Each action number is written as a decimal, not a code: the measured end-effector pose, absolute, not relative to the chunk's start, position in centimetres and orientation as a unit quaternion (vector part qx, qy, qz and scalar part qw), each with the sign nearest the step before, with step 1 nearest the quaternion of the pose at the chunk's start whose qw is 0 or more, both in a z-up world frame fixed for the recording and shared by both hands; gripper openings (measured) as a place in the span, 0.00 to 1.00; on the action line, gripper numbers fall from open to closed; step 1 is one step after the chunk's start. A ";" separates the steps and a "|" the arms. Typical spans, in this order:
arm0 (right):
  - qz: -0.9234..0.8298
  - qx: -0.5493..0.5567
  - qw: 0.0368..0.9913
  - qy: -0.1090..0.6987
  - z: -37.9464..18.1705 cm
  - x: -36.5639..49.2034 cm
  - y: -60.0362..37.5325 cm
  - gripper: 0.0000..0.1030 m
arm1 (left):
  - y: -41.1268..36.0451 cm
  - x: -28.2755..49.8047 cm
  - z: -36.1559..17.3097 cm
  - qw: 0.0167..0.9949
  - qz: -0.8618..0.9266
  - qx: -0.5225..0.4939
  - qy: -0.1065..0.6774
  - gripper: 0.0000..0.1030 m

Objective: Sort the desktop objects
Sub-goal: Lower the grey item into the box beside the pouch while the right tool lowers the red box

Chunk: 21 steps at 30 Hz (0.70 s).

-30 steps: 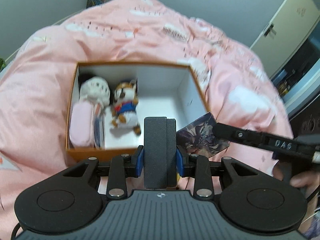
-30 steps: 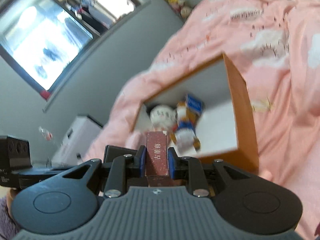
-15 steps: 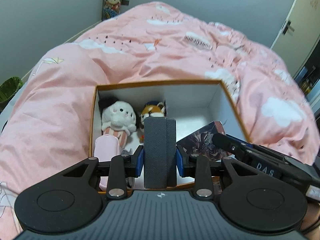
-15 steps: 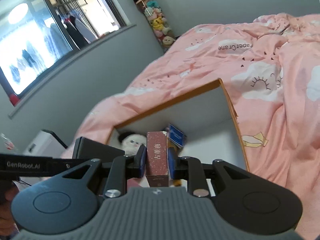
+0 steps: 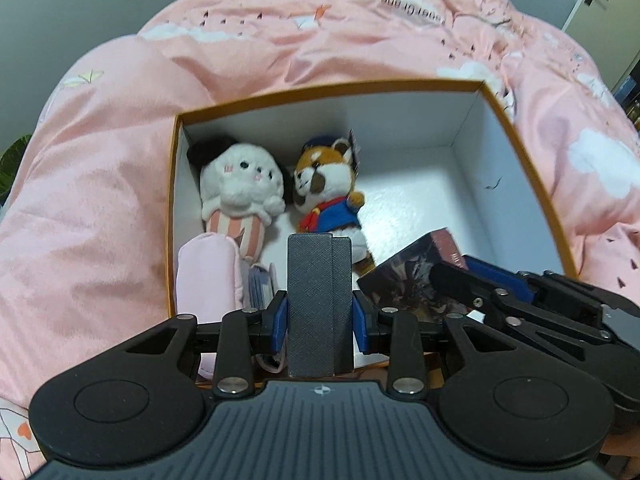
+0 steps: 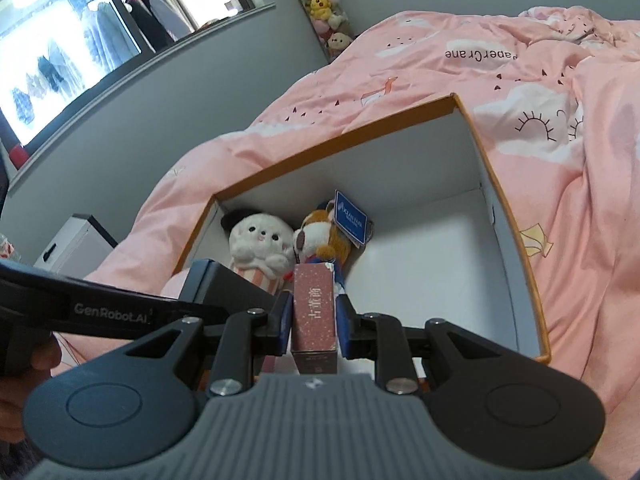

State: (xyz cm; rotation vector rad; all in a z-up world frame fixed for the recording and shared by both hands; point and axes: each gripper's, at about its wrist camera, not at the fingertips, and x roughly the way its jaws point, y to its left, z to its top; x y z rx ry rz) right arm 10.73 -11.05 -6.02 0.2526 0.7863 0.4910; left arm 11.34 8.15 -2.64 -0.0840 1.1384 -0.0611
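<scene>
Holding a dark grey case [image 5: 319,304] upright between its blue pads, the left gripper [image 5: 320,316] hangs over the near edge of an orange-rimmed cardboard box [image 5: 332,87] that sits on a pink bedspread [image 5: 100,184]; the right gripper [image 6: 313,316], just beside it, is clamped on a slim reddish-brown carton [image 6: 313,312] with printed characters down its face, also poised above the near side of the box. Inside, a white plush doll [image 5: 240,188] and a fox plush [image 5: 326,192] lie side by side against the far left wall, with a pink pouch [image 5: 208,276] and a small booklet [image 5: 262,284] in front of them, so the left half is taken. The bare white floor on the right and centre looks like the best landing spot. To set both things down well, each should probably be lowered until it meets the floor before the grip is eased, and the carton is best laid flat, since a tall narrow thing could tip onto the toys. The two tools sit close together, nearly touching in the left view, so one likely ought to go first. The right wall and near rim are the edges to clear, and the soft bedding under the box may let it shift if a rim is bumped
</scene>
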 end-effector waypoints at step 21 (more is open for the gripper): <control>0.269 0.153 0.828 0.467 -7.1 15.0 -10.6 0.24 | 8.2 13.4 -3.3 0.811 -0.044 -0.014 0.584 0.37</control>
